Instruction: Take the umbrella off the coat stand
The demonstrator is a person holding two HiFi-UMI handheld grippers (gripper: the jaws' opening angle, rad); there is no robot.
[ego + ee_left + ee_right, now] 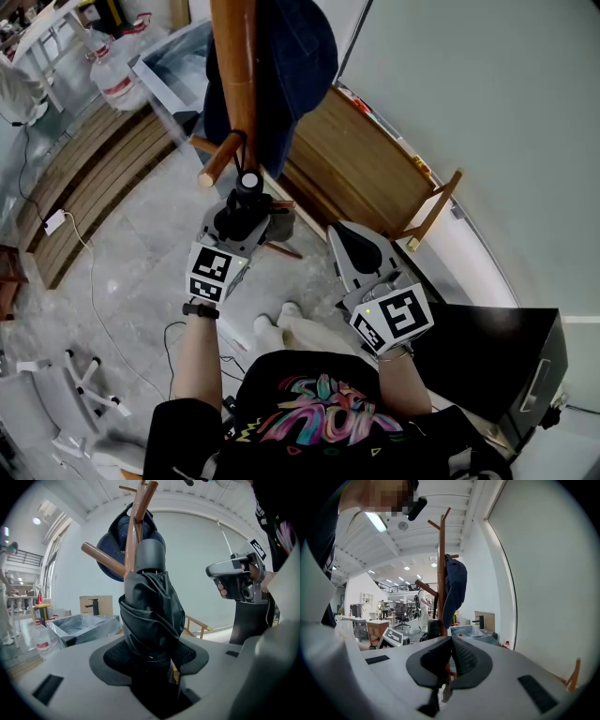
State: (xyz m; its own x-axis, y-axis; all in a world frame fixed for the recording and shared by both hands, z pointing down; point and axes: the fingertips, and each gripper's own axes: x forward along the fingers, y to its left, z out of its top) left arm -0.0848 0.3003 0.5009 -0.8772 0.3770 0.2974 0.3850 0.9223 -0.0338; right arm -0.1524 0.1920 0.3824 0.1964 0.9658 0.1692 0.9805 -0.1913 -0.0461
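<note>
On one wooden coat stand (234, 66), one folded black umbrella (150, 606) hung at a peg, w/ one dark blue cap (302, 52) higher up. My L gripper (152, 649) gripped the umbrella btw its two pads. My R gripper (450, 660) stood apart, jaws together & empty.

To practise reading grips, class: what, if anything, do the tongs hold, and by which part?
The left tongs clamp the umbrella by its folded canopy; the right tongs are shut, empty.
</note>
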